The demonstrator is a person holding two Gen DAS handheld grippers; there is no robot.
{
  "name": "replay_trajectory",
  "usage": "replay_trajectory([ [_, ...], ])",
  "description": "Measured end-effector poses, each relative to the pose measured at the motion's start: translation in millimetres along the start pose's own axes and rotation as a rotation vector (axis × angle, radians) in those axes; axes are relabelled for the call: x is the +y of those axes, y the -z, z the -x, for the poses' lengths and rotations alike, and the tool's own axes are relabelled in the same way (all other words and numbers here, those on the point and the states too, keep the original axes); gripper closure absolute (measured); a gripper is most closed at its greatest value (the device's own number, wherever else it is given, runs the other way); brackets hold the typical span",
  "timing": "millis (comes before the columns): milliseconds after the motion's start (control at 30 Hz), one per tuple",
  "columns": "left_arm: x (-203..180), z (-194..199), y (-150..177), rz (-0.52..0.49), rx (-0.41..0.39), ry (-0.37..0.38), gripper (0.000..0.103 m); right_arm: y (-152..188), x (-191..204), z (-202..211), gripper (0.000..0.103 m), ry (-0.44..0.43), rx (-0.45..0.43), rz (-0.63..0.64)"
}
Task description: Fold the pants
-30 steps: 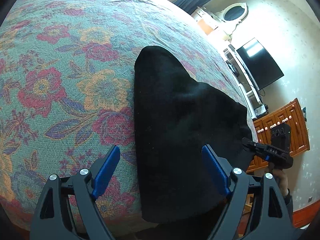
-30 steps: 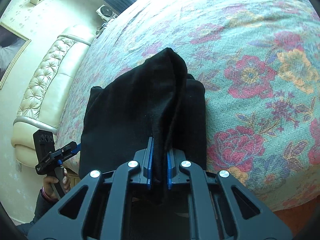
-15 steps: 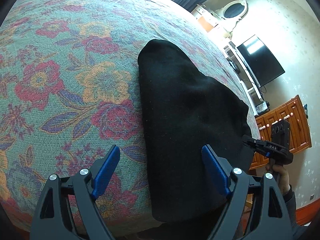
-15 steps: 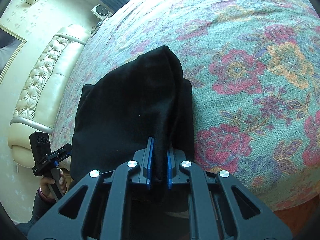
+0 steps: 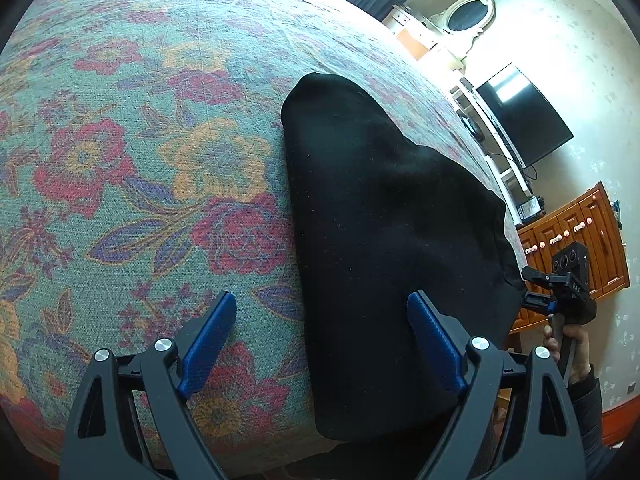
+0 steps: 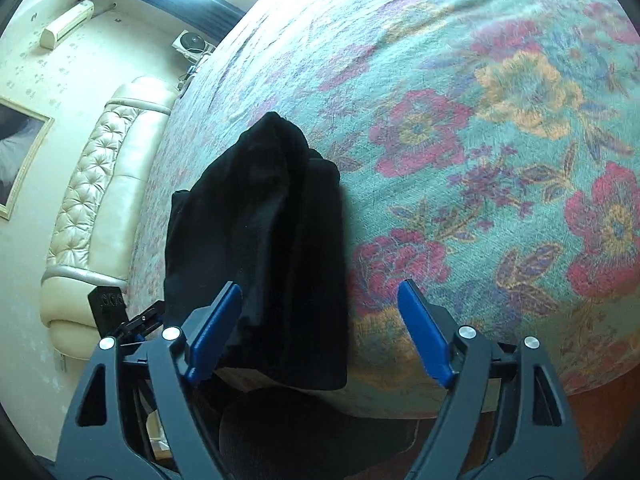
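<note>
The black pants [image 5: 384, 232] lie folded in a thick bundle on the floral bedspread [image 5: 120, 160], near the bed's front edge. My left gripper [image 5: 322, 340] is open and empty, its right finger over the pants' near left edge. In the right wrist view the pants [image 6: 264, 232] lie left of centre. My right gripper [image 6: 320, 328] is open and empty just above the pants' near right edge. The right gripper also shows in the left wrist view [image 5: 560, 292], and the left gripper in the right wrist view [image 6: 120, 316].
A cream tufted headboard [image 6: 92, 208] stands at the left of the bed. A wall television [image 5: 524, 116] and a wooden cabinet [image 5: 576, 248] stand past the bed's right side. The bedspread [image 6: 500, 160] stretches far beyond the pants.
My right gripper was shut on a fold of the pants; it has opened and let go and drawn back to the right. The left gripper stayed open and shifted slightly.
</note>
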State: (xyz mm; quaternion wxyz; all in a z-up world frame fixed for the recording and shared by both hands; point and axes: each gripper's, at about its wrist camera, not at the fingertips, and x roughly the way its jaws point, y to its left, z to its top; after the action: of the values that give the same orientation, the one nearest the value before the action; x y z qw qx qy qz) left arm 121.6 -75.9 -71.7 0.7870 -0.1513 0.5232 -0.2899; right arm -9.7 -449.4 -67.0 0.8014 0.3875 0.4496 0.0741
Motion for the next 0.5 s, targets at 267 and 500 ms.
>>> replay_trajectory([
  [267,10,-11,6,0.112,0.081,0.226,0.016,5,-33,-15,0.018,-0.166,0.035,-0.155],
  [500,19,-10,4,0.159,0.082,0.297,0.015,7,-23,-27,0.014,-0.201,0.059,-0.146],
])
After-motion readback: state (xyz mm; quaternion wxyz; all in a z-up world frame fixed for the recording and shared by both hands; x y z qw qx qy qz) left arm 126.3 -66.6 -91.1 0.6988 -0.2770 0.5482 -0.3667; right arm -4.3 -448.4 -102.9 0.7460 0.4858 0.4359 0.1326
